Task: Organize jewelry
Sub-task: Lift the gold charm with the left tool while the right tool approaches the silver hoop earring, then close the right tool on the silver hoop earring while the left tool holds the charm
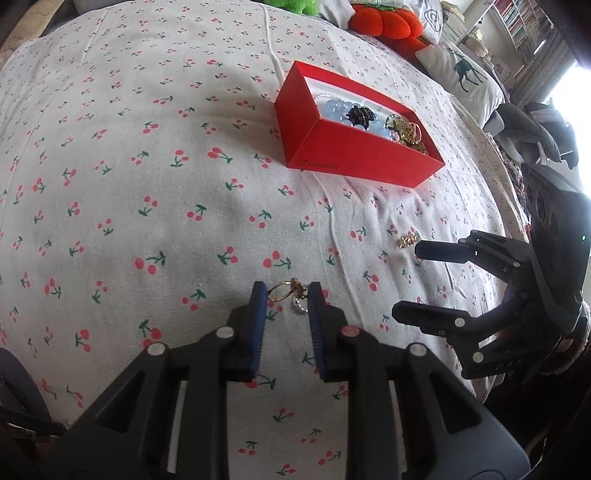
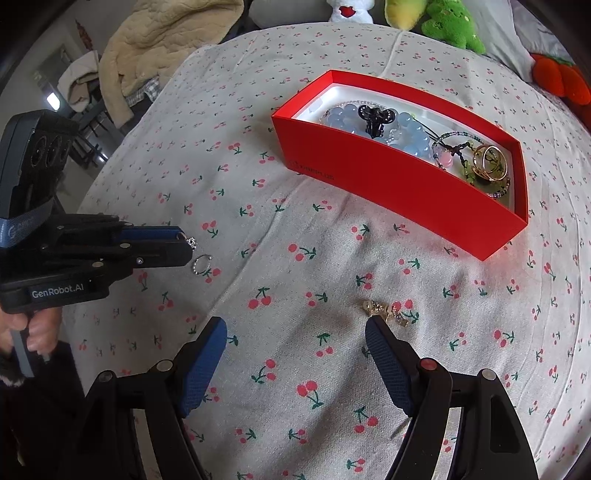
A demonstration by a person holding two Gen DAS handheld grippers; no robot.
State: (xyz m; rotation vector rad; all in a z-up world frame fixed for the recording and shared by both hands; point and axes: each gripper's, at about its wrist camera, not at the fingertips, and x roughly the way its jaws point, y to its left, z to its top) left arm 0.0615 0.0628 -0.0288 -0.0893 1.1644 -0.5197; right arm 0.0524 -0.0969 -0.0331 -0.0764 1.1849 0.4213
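A red box [image 1: 334, 147] [image 2: 388, 181] lies on the cherry-print cloth and holds bead bracelets and gold rings. My left gripper [image 1: 287, 291] is narrowly open around a gold ring [image 1: 282, 289] lying on the cloth, with a small silver bead ring [image 1: 301, 307] beside it. From the right wrist view the left gripper [image 2: 181, 243] has the gold ring's stone [image 2: 191, 242] at its tips and the silver ring [image 2: 202, 264] just beyond. My right gripper [image 2: 295, 330] [image 1: 406, 278] is wide open and empty. A gold earring cluster [image 2: 384, 310] [image 1: 406, 240] lies by its right fingertip.
Plush toys, green [image 2: 452, 24] and orange [image 1: 384, 24], and a deer-print pillow [image 1: 465, 77] line the far edge of the bed. A beige quilted jacket [image 2: 155, 40] hangs at the far left. The cloth [image 1: 147, 166] is wrinkled near the box.
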